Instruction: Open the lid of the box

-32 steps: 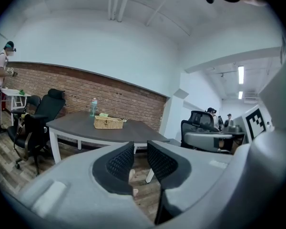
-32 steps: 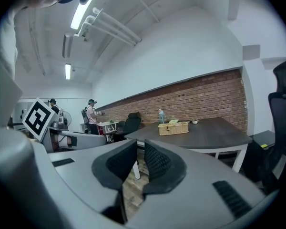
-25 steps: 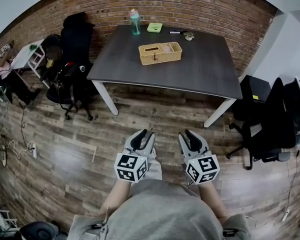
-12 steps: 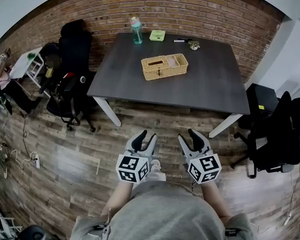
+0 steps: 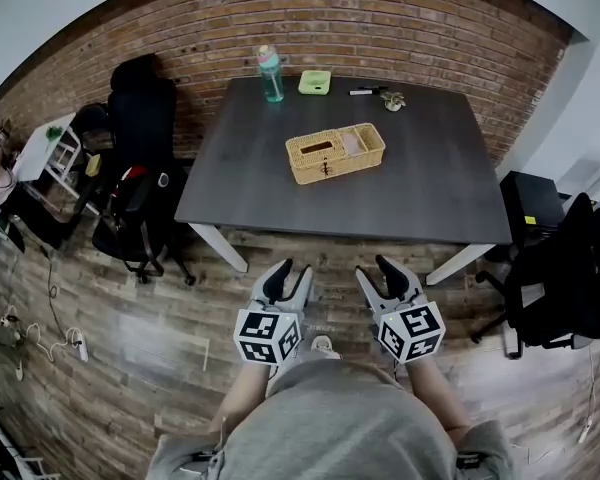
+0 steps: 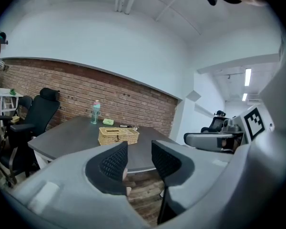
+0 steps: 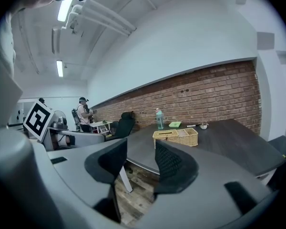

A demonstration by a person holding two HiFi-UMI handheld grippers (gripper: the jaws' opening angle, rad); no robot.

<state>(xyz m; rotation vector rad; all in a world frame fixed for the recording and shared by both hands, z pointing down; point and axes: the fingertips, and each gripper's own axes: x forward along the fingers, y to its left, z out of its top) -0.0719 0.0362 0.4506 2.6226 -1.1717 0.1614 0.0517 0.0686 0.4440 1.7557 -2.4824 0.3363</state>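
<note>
- The wicker box (image 5: 335, 153) is tan and woven.
- The desk (image 5: 420, 188) is dark grey with white legs.
- The bottle (image 5: 271, 73) is blue-green with a pink cap.
- The wall (image 5: 230, 28) is red-brown brick.
- The floor (image 5: 130, 298) is brown wood.
- The left tool (image 5: 290, 270) and right tool (image 5: 376, 268) are grey, with black-and-white squares.

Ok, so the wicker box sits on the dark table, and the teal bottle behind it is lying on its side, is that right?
Not quite. The teal bottle stands upright, not on its side, as the left gripper view shows plainly. The rest holds: the wicker box sits on the dark table, with the bottle behind it.
</note>
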